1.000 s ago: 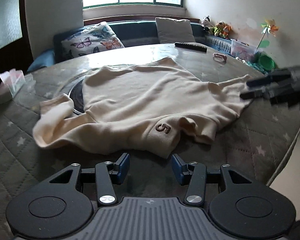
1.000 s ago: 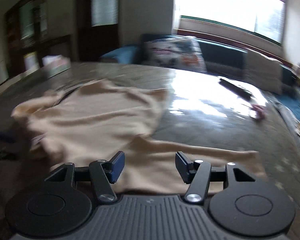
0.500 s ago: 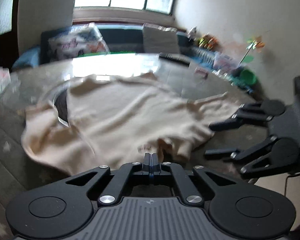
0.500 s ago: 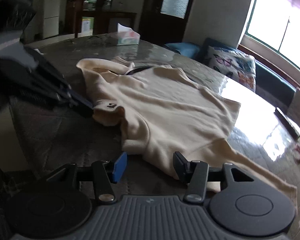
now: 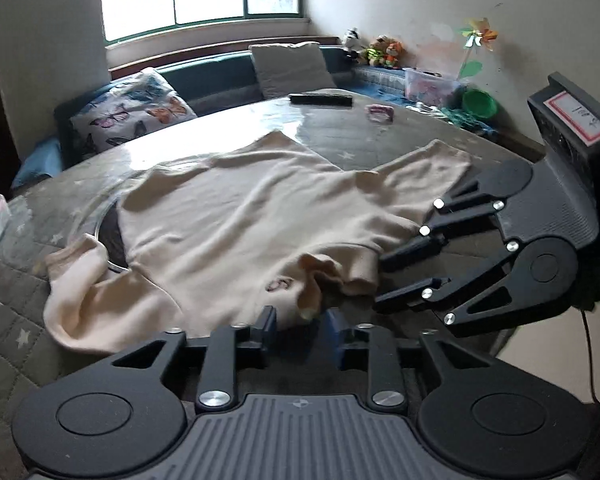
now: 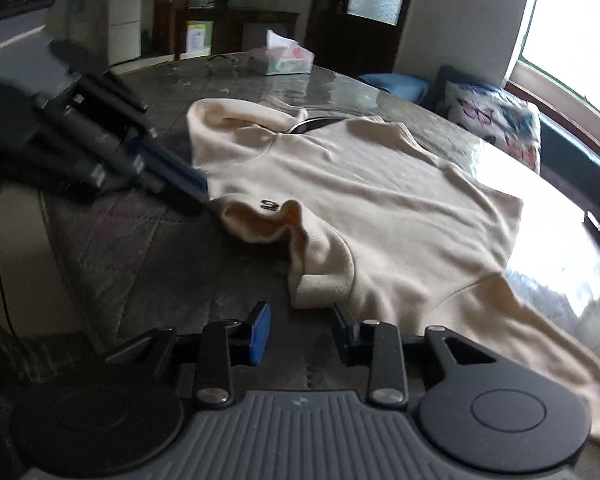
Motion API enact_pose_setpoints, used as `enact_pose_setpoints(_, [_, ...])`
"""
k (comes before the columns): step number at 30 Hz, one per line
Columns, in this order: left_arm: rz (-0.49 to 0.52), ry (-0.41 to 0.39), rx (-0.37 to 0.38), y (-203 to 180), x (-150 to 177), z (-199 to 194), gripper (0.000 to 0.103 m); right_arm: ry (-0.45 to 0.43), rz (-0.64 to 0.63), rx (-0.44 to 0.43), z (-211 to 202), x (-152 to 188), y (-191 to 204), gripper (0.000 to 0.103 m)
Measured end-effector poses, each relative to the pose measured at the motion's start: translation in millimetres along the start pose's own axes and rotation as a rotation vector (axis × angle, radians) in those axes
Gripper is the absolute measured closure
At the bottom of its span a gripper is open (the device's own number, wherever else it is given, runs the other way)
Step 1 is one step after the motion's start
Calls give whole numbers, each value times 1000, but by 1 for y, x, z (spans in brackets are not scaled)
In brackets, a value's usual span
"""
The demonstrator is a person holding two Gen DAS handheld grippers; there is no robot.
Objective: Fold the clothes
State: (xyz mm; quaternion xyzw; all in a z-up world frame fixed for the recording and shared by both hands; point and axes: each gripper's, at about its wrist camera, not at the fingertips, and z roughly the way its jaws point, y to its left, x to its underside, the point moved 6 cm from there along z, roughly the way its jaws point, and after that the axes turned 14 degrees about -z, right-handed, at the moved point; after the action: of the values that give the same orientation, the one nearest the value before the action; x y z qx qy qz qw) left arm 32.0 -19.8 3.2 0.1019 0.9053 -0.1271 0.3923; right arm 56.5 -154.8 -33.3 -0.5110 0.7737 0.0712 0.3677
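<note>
A cream sweater (image 5: 240, 216) with a small brown number patch (image 5: 278, 285) lies spread on the quilted round table (image 5: 16, 320). My left gripper (image 5: 301, 322) sits at the near hem. Its jaws are opening, and a fold of the hem pokes between the fingertips without being pressed. In the right wrist view the left gripper (image 6: 202, 196) is blurred, its tip at the bunched hem. My right gripper (image 6: 300, 326) is closing. The rolled hem corner (image 6: 320, 290) lies just ahead of its fingertips, ungripped. From the left wrist view the right gripper (image 5: 382, 278) comes in from the right.
A tissue box (image 6: 288, 60) stands at the far side of the table. A black remote (image 5: 320, 99) and a small pink item (image 5: 378, 112) lie beyond the sweater. A glass turntable rim (image 5: 108, 240) shows under the left sleeve. The table edge runs close on the right.
The left gripper closed in front of the hem, then partly reopened. The right gripper swung from the far sleeve round to the near hem beside the left one, its jaws narrowing.
</note>
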Motion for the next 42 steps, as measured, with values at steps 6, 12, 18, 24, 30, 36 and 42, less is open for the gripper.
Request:
enact_pose_setpoints(6, [-51, -68, -3, 13, -26, 1, 72, -19, 213, -26, 8, 6, -17, 89])
enact_pose_setpoints(12, [-114, -87, -21, 27, -50, 19, 74, -71, 271, -17, -6, 5, -26, 100])
enact_pose_setpoints(18, [-68, -15, -2, 21, -42, 53, 75, -75, 215, -50, -31, 5, -19, 100])
enact_pose_setpoints(24, [72, 56, 33, 5, -9, 59, 77, -19, 155, -111, -31, 9, -13, 99])
enact_pose_setpoints(30, [72, 20, 56, 4, -13, 45, 76, -74, 152, -10, -41, -7, -44, 93])
enact_pose_setpoints(36, [47, 19, 41, 7, -20, 49, 75, -33, 237, 28, -3, 4, -67, 91])
enact_pose_setpoints(42, [-56, 17, -56, 43, -46, 59, 74, 7, 224, 27, 7, 13, -69, 82])
